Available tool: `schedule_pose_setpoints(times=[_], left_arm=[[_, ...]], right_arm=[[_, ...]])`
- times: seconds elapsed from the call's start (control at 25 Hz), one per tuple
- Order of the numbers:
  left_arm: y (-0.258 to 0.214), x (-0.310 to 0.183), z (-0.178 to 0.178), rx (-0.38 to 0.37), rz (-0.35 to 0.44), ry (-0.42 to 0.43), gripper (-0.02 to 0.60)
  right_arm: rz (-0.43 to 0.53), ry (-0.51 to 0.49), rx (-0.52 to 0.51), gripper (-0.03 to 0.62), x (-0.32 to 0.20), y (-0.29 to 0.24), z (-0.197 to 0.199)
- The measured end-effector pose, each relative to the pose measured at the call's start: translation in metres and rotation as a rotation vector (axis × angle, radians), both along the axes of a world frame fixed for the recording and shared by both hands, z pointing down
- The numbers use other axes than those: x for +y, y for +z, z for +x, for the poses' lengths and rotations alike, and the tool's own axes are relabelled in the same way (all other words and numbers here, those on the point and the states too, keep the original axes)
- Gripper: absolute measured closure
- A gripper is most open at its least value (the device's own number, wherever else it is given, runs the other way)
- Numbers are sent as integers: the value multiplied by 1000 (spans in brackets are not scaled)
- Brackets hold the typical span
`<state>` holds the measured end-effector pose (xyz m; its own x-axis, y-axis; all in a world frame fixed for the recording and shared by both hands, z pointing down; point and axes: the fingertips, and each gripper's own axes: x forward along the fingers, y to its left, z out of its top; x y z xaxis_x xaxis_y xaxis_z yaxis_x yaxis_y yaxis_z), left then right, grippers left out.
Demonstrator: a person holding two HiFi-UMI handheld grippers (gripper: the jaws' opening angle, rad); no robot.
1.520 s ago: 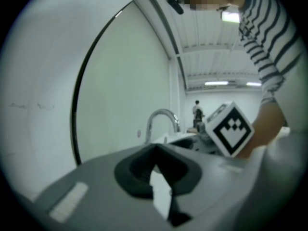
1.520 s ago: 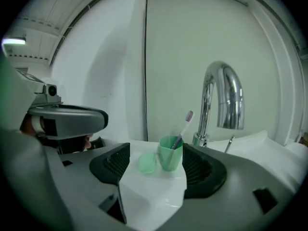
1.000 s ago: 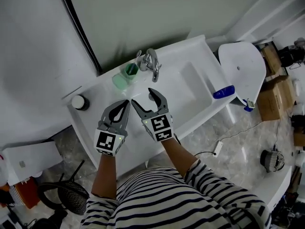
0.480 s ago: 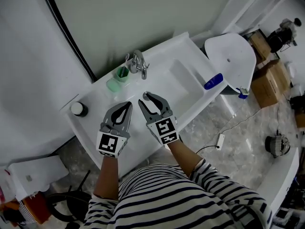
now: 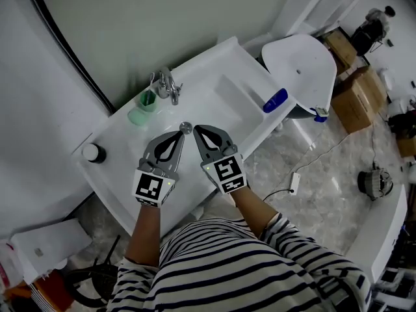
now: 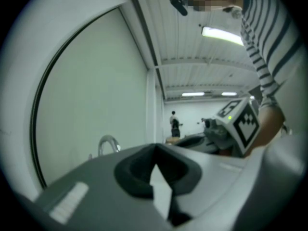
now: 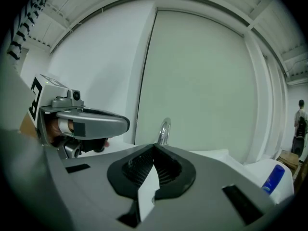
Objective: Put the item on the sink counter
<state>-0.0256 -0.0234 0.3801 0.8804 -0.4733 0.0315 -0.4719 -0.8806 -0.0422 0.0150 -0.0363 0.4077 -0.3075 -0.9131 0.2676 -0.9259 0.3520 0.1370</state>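
The white sink bench [image 5: 120, 145] carries everything; the left tool [image 5: 179, 136] and right tool [image 5: 196, 130] hover side by side above its basin, both closed on nothing, the right's jaws having just closed empty; so the item probably rests there already. A green cup [image 5: 144, 106] stands beside the faucet [image 5: 168, 83], handy to water; a blue bottle [image 5: 275, 100] lies at the right edge; a dark-lidded jar [image 5: 93, 153] stands at the left end; which one is the item, I cannot tell.

Chrome faucet [image 5: 168, 83] upright by the back wall [image 5: 195, 25]; cardboard boxes [image 5: 356, 99] on marbled floor [image 5: 325, 203], right side (white plug [image 5: 294, 182] with cable [image 5: 325, 149] lying nearer).
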Motion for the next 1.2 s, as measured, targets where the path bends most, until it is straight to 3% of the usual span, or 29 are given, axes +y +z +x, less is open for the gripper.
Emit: schedule_pose_setpoints(times=[0.48, 0.8, 1.2], left_arm=[[3, -26, 130, -23, -12, 10, 575], [17, -28, 230, -40, -32, 99, 575], [45, -28, 313, -54, -68, 177, 575]], right_arm=[[-52, -40, -21, 586, -17, 0, 124], [-127, 75, -34, 586, -16, 27, 227], [-206, 270, -40, 585, 5, 62, 321]])
